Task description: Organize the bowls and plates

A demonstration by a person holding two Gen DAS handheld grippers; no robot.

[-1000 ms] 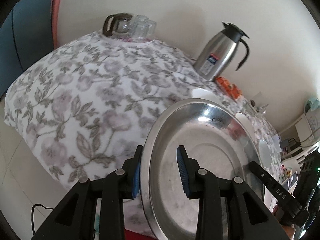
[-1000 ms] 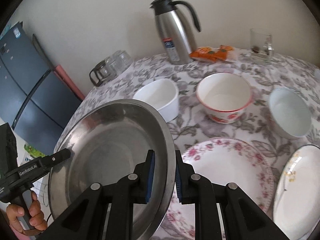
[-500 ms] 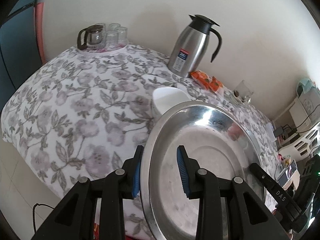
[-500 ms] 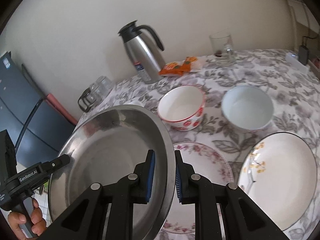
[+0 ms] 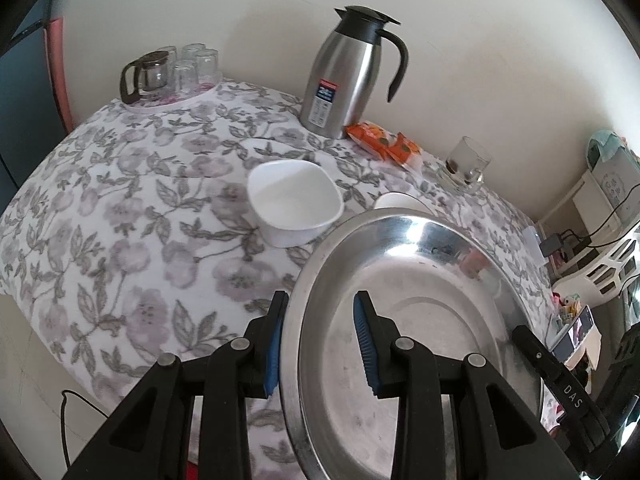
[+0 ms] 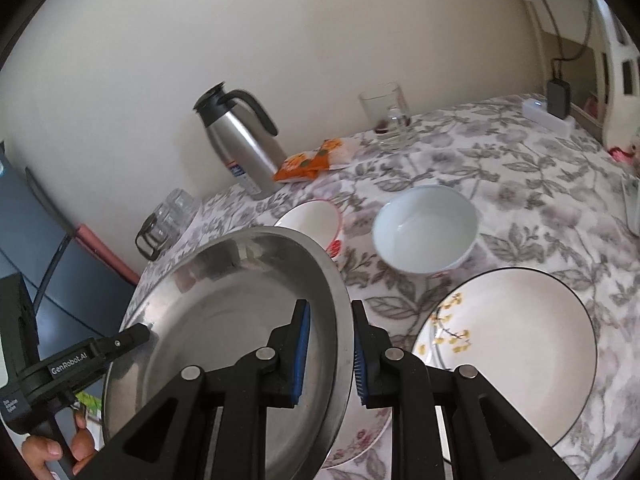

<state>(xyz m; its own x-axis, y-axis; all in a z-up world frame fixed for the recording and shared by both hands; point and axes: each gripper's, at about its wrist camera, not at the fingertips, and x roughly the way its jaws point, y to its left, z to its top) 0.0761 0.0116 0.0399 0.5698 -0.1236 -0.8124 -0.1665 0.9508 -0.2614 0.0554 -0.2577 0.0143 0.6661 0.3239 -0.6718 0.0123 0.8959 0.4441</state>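
A large steel plate (image 5: pixel 420 320) (image 6: pixel 224 320) is held in the air above the floral tablecloth by both grippers. My left gripper (image 5: pixel 320 344) is shut on its left rim. My right gripper (image 6: pixel 328 356) is shut on its right rim. A square white bowl (image 5: pixel 296 204) sits left of the plate. A red-rimmed bowl (image 6: pixel 316 220), a pale round bowl (image 6: pixel 424 232) and a black-rimmed plate with yellow flowers (image 6: pixel 516 348) rest on the table. A pink-flowered plate (image 6: pixel 360 436) lies partly hidden under the steel plate.
A steel thermos jug (image 5: pixel 348 76) stands by the wall beside an orange snack packet (image 5: pixel 380 140) and a glass mug (image 5: pixel 464 164). A tray of glasses with a small pot (image 5: pixel 168 76) sits at the far left corner. A power strip (image 6: pixel 548 116) lies far right.
Both grippers have carried the steel plate to the right across the table. The square white bowl has come fully into the left view; the black-rimmed plate now fills more of the right view.
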